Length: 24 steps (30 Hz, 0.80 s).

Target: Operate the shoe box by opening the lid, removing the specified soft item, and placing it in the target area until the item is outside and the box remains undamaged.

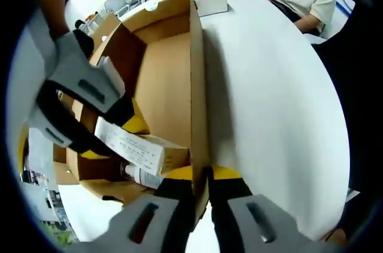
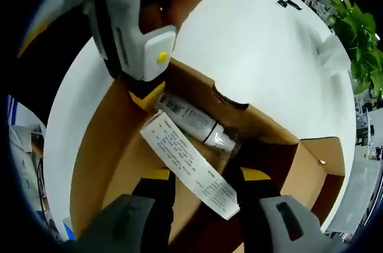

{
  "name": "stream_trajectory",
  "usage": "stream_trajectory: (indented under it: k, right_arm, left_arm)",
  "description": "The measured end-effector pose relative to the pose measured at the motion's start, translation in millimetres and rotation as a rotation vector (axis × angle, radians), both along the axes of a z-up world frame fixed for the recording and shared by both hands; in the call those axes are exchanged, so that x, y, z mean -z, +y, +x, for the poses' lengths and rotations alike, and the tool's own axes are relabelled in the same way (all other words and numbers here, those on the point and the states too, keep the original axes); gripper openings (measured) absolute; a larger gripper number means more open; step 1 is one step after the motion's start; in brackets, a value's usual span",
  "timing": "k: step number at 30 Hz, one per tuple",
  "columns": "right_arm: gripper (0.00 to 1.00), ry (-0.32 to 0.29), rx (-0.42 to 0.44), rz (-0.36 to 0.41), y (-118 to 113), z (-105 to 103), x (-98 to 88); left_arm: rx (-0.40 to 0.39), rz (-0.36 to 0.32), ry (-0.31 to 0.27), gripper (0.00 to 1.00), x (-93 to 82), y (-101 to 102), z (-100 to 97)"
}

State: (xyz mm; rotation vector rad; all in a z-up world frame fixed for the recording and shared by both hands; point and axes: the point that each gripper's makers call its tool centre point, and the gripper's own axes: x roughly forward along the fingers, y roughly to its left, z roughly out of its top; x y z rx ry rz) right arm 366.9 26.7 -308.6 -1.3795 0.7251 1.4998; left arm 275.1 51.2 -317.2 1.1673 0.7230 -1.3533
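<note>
- My left tongs (image 1: 202, 188), nearest, clamp the shoe box (image 1: 170, 79) wall to steady it.
- My right tongs (image 2: 200, 184) straddle the white carton (image 2: 190, 166) inside, jaws released, beside the tube (image 2: 194, 121).
- The white desk (image 1: 269, 97) lies right.

Left gripper (image 1: 201, 190) pinched shut; right gripper (image 2: 200, 188) jaws spread
</note>
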Motion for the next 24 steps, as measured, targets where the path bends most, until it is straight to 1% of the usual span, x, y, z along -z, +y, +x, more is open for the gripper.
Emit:
stream_trajectory:
  k: [1, 5, 9, 12, 14, 17, 23, 24]
  right_arm:
    - [0.36, 0.001, 0.004, -0.001, -1.1, -0.7, 0.0]
    - [0.29, 0.005, 0.046, -0.014, -18.4, -6.0, 0.5]
    - [0.25, 0.013, 0.133, -0.017, -37.0, -6.7, 1.3]
    - [0.24, 0.020, 0.202, 0.005, -47.7, -6.2, 1.8]
    - [0.23, 0.027, 0.252, 0.002, -57.6, -7.0, 2.2]
    - [0.22, 0.024, 0.285, -0.013, -73.5, -3.8, 3.1]
    - [0.21, 0.030, 0.364, -0.030, -109.0, -5.5, 4.1]
    - [0.21, 0.032, 0.388, -0.035, -115.9, -5.9, 4.4]
  left_arm:
    - [0.000, 0.000, 0.000, 0.07, 0.0, 0.0, 0.1]
    - [0.000, 0.001, 0.000, 0.07, -0.2, 0.2, 0.4]
    - [0.000, -0.001, 0.000, 0.07, -0.3, 0.5, -0.1]
    - [-0.001, -0.002, 0.001, 0.07, -0.5, 0.4, -1.2]
    - [0.000, -0.002, -0.001, 0.07, -0.4, 0.6, -1.2]
    - [0.000, -0.002, -0.003, 0.07, -0.4, 0.6, -1.9]
    - [0.002, -0.002, -0.001, 0.07, -0.4, 0.3, -3.3]
    - [0.002, -0.002, -0.001, 0.07, -0.3, 0.4, -3.0]
